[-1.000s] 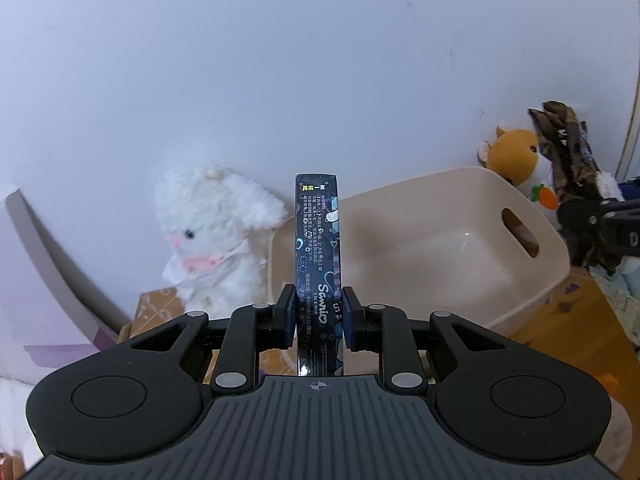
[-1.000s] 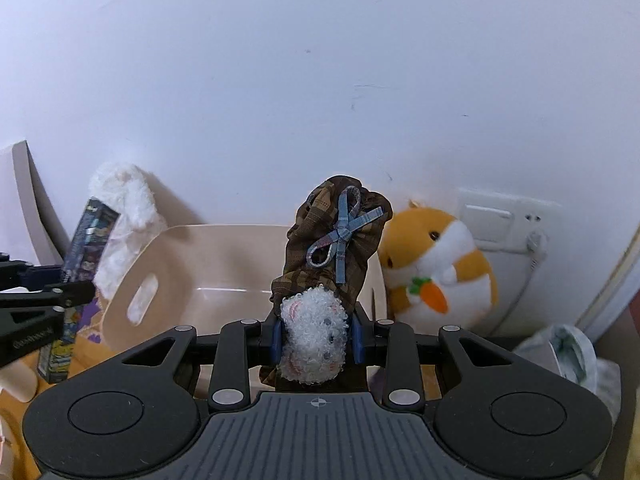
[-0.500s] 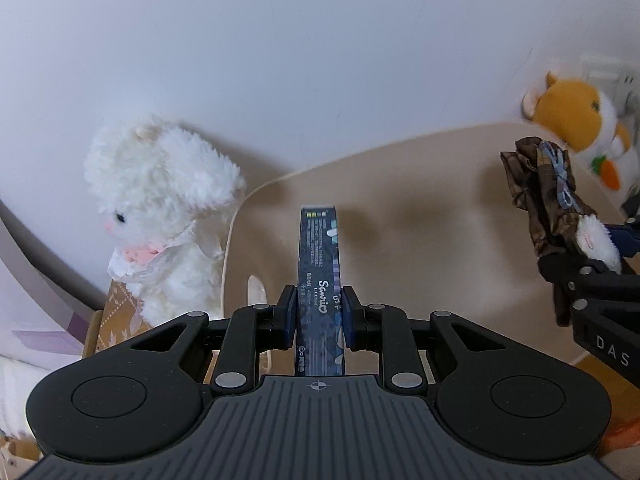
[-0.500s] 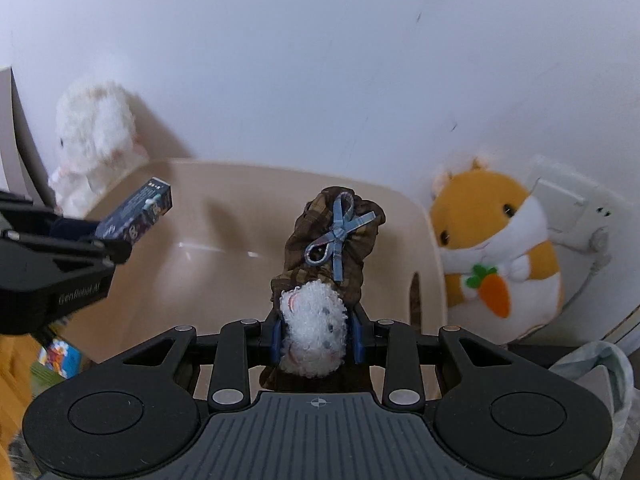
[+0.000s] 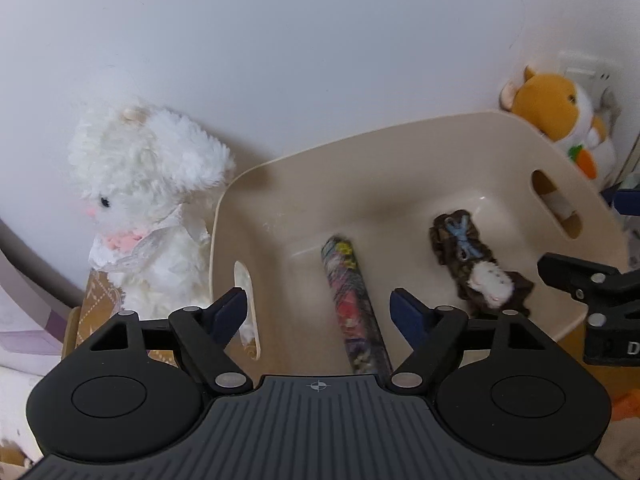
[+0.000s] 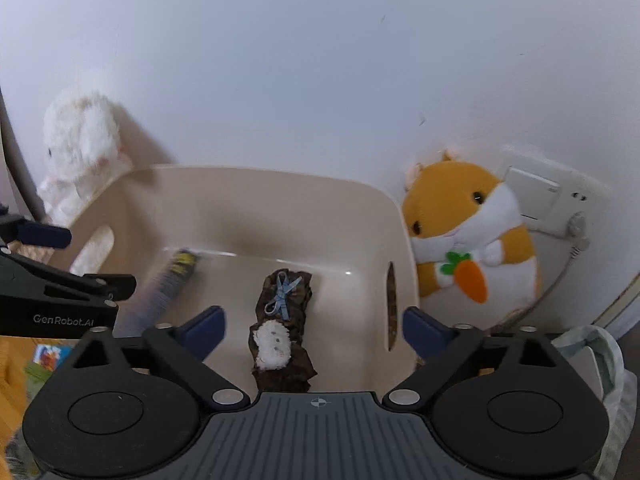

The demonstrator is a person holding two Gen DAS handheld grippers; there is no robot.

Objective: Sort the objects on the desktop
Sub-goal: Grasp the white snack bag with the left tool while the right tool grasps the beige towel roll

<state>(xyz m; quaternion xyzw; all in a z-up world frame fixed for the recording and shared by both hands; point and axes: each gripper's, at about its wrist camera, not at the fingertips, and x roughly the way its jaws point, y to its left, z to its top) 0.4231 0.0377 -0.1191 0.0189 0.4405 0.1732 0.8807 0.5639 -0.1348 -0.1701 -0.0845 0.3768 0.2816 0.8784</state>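
Left wrist view: left gripper (image 5: 318,312) poised over a cream bin (image 5: 360,140), jaws just swung wide apart, nothing pinched between the blue pads. Dark printed box (image 5: 354,304) lying loose and blurred inside the bin, long axis running from the near wall toward the middle of the floor, directly below the gap between the fingers. Brown cloth pouch (image 5: 476,264) with a blue ribbon bow and a white fluffy patch lying on the bin floor to the right of the box, apart from it. Right gripper's black arm showing at the right edge, over the bin's rim. White plush lamb (image 5: 148,216) standing just outside the bin's left wall; orange hamster plush (image 5: 560,120) behind the far right corner, against the wall.

Right wrist view: right gripper (image 6: 316,330) above the same bin (image 6: 260,176), jaws likewise just opened wide, holding nothing. Pouch (image 6: 282,328) lying on the floor between and beneath the spread fingers, bow end pointing away. Box (image 6: 168,284) streaked with blur at the left of the floor, beside the left gripper's black arm. Hamster (image 6: 468,232) with a felt carrot just right of the bin, in front of a wall socket (image 6: 536,196). Lamb (image 6: 80,152) at far left.
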